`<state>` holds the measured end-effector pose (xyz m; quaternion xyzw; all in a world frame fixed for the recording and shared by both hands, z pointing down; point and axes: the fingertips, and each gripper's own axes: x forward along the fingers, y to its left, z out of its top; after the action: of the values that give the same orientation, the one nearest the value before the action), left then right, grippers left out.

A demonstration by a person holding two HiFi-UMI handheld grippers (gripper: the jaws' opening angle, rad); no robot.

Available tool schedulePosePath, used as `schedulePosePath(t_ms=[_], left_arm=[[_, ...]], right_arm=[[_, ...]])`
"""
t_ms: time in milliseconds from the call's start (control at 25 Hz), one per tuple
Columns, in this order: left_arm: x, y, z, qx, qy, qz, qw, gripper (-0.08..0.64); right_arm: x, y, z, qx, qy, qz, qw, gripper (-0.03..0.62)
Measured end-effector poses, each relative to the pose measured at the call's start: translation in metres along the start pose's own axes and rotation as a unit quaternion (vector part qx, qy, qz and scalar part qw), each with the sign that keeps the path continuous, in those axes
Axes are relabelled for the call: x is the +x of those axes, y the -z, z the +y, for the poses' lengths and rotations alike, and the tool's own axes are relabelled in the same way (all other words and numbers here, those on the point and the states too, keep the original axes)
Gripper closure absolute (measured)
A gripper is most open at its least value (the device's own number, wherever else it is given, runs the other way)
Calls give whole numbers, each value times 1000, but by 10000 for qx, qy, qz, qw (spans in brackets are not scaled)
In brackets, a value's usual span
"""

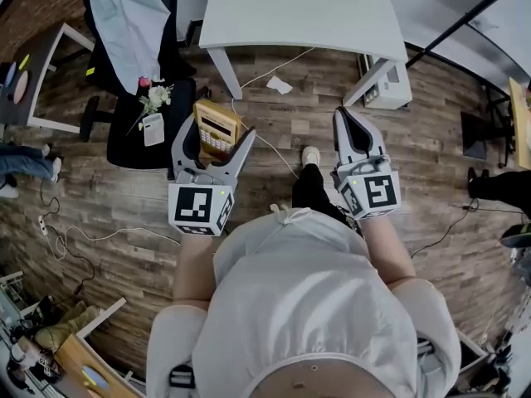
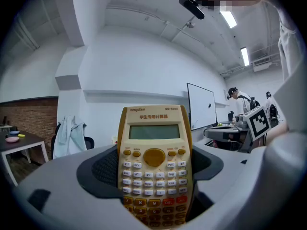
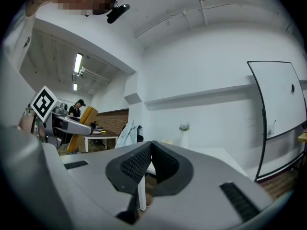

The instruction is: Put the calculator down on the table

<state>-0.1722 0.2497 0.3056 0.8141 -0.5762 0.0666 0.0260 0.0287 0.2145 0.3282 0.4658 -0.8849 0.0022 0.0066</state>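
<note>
Left gripper (image 1: 216, 138) is clamped on the calculator (image 2: 154, 152). Its jaws press on the two long sides of the lower keypad half. In the left gripper view it stands upright, with the display and keys facing the camera and the top half clear of the pads.

From the head view, the calculator is in the air over the wood floor (image 1: 124, 206), not on the white table (image 1: 299, 11). It sits short of the table's near edge, just by the near-left leg (image 1: 226, 71).

Right gripper (image 1: 348, 116) has its jaws pressed together with nothing between them. It is held level with the left one, off the table's near-right leg (image 1: 371, 75).

A black office chair (image 1: 133, 131) with a small flower bunch (image 1: 154, 96) on its seat stands left of the calculator.
</note>
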Motion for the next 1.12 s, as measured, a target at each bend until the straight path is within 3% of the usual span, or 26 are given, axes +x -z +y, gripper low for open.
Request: schedulePosePath(t_ms=[280,640,1120], left_arm=[[119,-15,18,-124,-374,57,9992,152],[276,-37,18,-121,-503,96,9986,152],[393,-13,49,-94,-389,607,9974,152]], right_arm=[[97,-1,-88,-10,-431,80,9990,588],[193,7,-213,11,-600,231,9979,588],[286,24,-273,-43,-645,489,9967,588]])
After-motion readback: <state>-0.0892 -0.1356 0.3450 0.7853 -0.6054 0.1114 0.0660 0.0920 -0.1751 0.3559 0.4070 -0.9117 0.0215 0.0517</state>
